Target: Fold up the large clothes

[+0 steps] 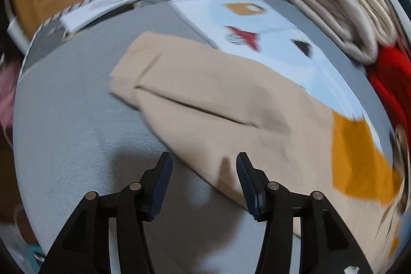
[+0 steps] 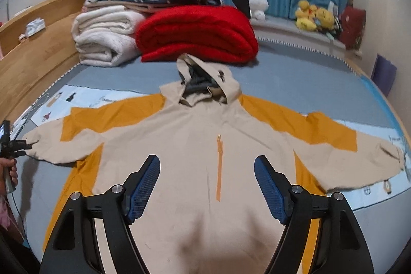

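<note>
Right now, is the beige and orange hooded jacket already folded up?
No, the beige and orange hooded jacket lies spread flat on the grey bed, both sleeves stretched outward.

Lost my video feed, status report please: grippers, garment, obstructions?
Left gripper open, over the sleeve cuff. Right gripper open above the jacket, spread flat. Red blanket near the hood.

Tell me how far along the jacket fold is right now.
Done: the jacket lies spread flat, front up, on the bed, both sleeves out and hood at the top. In hand: nothing; the left gripper is open beside the left sleeve cuff, and the right gripper hovers open above the chest. Left: every fold, sleeves and body alike.
</note>
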Tool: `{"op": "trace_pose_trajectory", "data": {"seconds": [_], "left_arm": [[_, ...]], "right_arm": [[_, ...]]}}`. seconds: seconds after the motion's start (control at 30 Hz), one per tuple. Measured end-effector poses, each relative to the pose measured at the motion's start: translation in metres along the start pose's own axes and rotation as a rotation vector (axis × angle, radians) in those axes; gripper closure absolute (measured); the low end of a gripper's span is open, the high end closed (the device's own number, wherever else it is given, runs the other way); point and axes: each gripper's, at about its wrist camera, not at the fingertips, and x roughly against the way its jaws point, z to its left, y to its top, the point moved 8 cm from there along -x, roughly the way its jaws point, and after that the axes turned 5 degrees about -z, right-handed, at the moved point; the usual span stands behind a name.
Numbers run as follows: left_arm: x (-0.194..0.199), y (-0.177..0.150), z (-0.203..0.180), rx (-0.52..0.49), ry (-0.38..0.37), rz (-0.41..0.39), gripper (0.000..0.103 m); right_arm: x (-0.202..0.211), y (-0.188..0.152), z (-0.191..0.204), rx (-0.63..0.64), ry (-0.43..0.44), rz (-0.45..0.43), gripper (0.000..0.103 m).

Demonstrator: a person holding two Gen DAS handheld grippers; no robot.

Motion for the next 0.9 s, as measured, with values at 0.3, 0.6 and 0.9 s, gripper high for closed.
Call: {"op": "trace_pose_trajectory", "data": {"seconds": [0.3,0.6,0.9], "left_arm": [[-0.019,0.009,0.028,0.214,-0.066,0.031,0.083],[0.065,0.036,-0.075,0.034,-0.157,-0.186,0.103],[0.237,-0.107,-0.359,-0.391,-0.713,-0.202,0.103]], "right_arm": [[-0.021,-0.011,-0.005,-0.017,-0.016,0.072,0.029],[-0.029,-0.026,-0.028,-0.159,-0.005,0.173,0.092],[-0.016,-0.031,-0.051,-0.219,-0.032,0.194,0.087]]}}
